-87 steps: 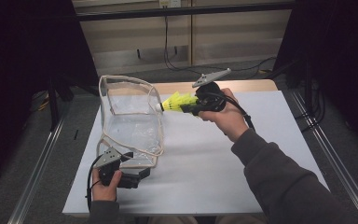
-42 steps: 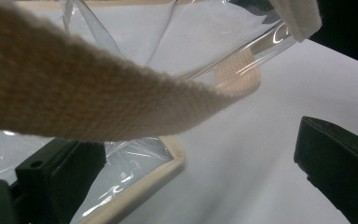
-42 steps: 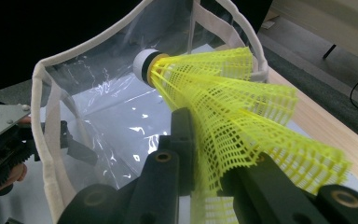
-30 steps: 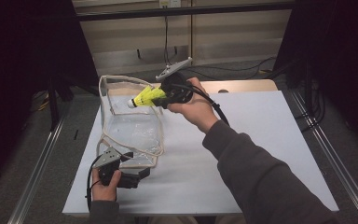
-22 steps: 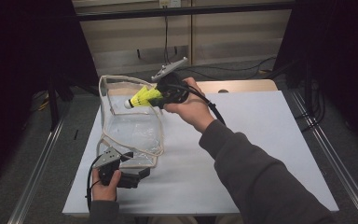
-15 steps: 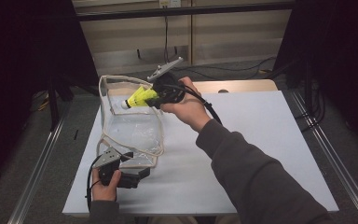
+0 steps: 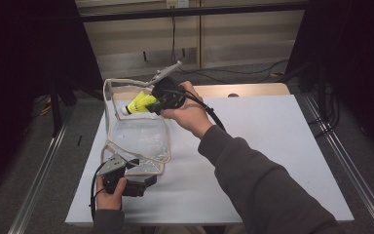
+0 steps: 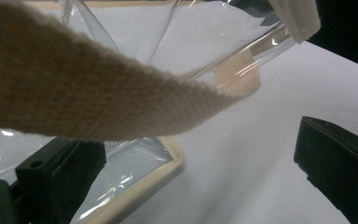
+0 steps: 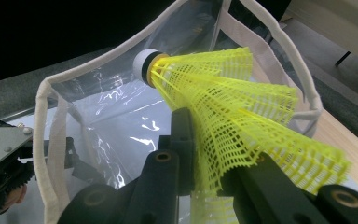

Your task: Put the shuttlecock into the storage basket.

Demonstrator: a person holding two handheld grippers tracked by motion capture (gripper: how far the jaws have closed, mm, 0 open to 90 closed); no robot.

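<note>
1. A white table [image 7: 272, 146] fills the middle of the high view. A clear plastic bag [image 7: 139, 136] with cream fabric trim stands open on its left side.
2. The right gripper [image 7: 151, 105], held in the person's right hand [image 7: 187, 109], reaches in from the right, over the far end of the bag's open mouth.
3. Its black jaws are pressed onto the mesh skirt of a yellow shuttlecock [image 7: 139, 104], pinching it. In the right gripper view the shuttlecock [image 9: 233, 112] points its white tip away from the jaws, toward the bag's opening [image 9: 112, 107].
4. The shuttlecock is in the air at the level of the bag's rim, its tip over the opening, not yet down inside.
5. The left gripper [image 7: 141, 183], in the left hand [image 7: 108, 195], rests on the table at the bag's near end.
6. In the left gripper view its jaws stand spread. One jaw lies beside the bag's trimmed corner [image 8: 168, 158], and a cream strap [image 8: 74, 102] crosses in front.
</note>
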